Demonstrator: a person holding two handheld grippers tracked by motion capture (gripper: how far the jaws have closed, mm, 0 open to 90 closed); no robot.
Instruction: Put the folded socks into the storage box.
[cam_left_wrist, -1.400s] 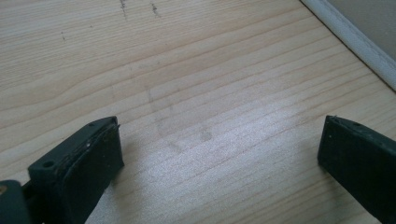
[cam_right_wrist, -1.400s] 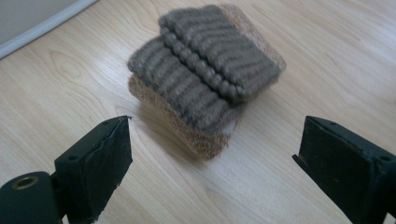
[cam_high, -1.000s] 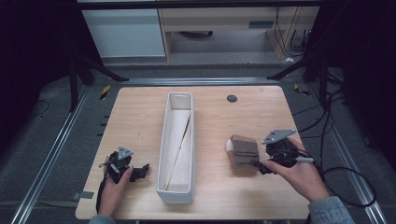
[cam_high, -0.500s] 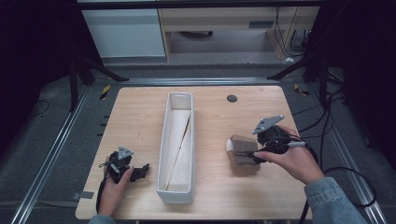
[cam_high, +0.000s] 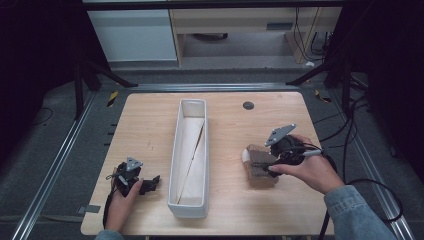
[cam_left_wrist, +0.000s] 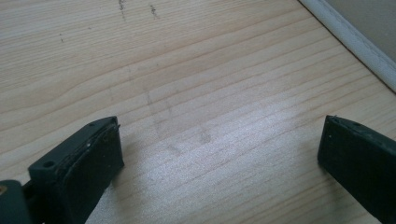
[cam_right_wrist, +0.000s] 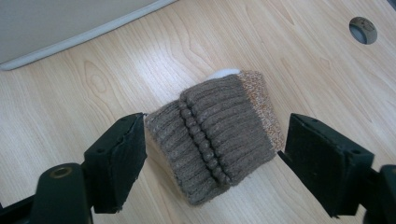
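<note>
Your right tongs (cam_right_wrist: 212, 140) are sitting spread wide around the brown knitted sock bundle (cam_right_wrist: 217, 140), one black jaw on each side of it. On your camera's left the jaw looks like it's brushing the ribbed edge, though I can't really tell if it's touching or just beside it; on the other side there's a clear gap between the jaw and the knit. So nothing's clamped yet, the bundle is just lying on the tabletop (cam_right_wrist: 70, 93) between the jaws. It's folded over, with a lighter tan part and a bit of white peeking out at the end far from your tongs.

From above, your right tongs (cam_high: 267, 165) come at the bundle (cam_high: 260, 167) from its right, and the long white tray (cam_high: 200, 107) is on the far side of it, well apart.

Your left tongs (cam_left_wrist: 219, 154) are spread wide too, with bare tabletop between the jaws. The tray's rim (cam_left_wrist: 350, 39) is off past the right-hand jaw in that camera. In the high view, those tongs (cam_high: 145, 184) point at the tray's side, just beside it.
</note>
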